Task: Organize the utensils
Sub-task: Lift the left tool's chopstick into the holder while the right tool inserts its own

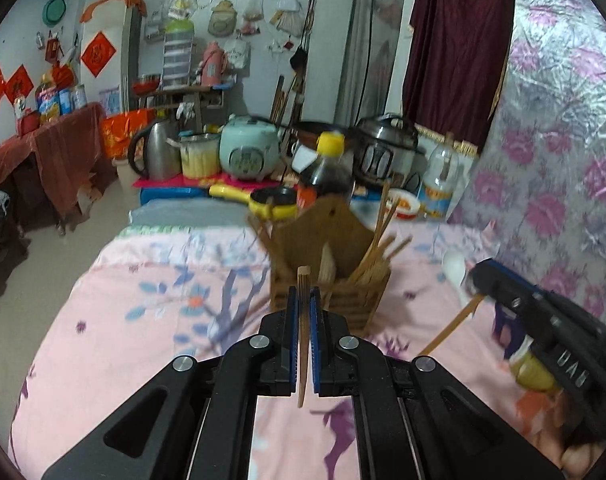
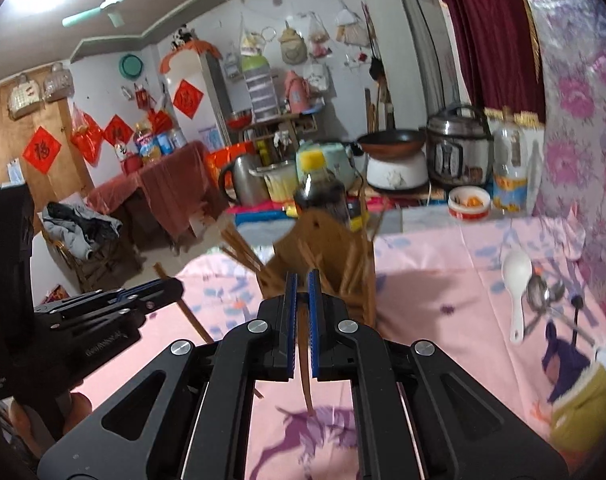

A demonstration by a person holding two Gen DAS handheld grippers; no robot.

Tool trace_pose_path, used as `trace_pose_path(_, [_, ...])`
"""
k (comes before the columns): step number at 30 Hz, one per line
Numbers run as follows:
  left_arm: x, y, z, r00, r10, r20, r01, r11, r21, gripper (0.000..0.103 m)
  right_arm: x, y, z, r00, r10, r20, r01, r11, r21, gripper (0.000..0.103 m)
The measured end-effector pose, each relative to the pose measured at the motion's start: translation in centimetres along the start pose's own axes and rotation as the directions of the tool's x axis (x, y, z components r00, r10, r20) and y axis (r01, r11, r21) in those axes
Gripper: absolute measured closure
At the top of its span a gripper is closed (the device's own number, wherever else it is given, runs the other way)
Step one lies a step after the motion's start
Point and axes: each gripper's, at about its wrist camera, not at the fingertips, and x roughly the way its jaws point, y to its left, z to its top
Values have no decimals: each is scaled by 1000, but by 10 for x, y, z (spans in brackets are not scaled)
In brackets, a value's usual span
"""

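A wooden utensil holder [image 1: 329, 276] with several chopsticks stands on the pink floral tablecloth; it also shows in the right wrist view [image 2: 327, 260]. My left gripper [image 1: 303, 292] is shut on a brown chopstick [image 1: 302, 340], held upright just in front of the holder. My right gripper [image 2: 301, 280] is shut on another chopstick [image 2: 305, 376], close to the holder. The right gripper shows in the left wrist view [image 1: 479, 280] with its chopstick [image 1: 449, 330]. The left gripper shows at the left of the right wrist view [image 2: 175, 286].
A white spoon [image 2: 517, 284] and metal spoons [image 2: 543, 294] lie on the cloth at the right. A dark sauce bottle [image 2: 323, 184], yellow pan [image 1: 271, 202], rice cookers, kettle and bowl [image 2: 469, 202] stand behind the holder. A floral foil wall is at the right.
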Motion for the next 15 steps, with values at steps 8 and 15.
trace_pose_path(8, [-9,-13,42,991,24,129,-26,1000,9,97,-8,-8,35,991,20,129,-27,998,50,97])
trace_pose_path(15, [-14,-8,72,973,-25,229,36,998,-43,97,-24,-22,58,966,-15,259,-3,998,67,97])
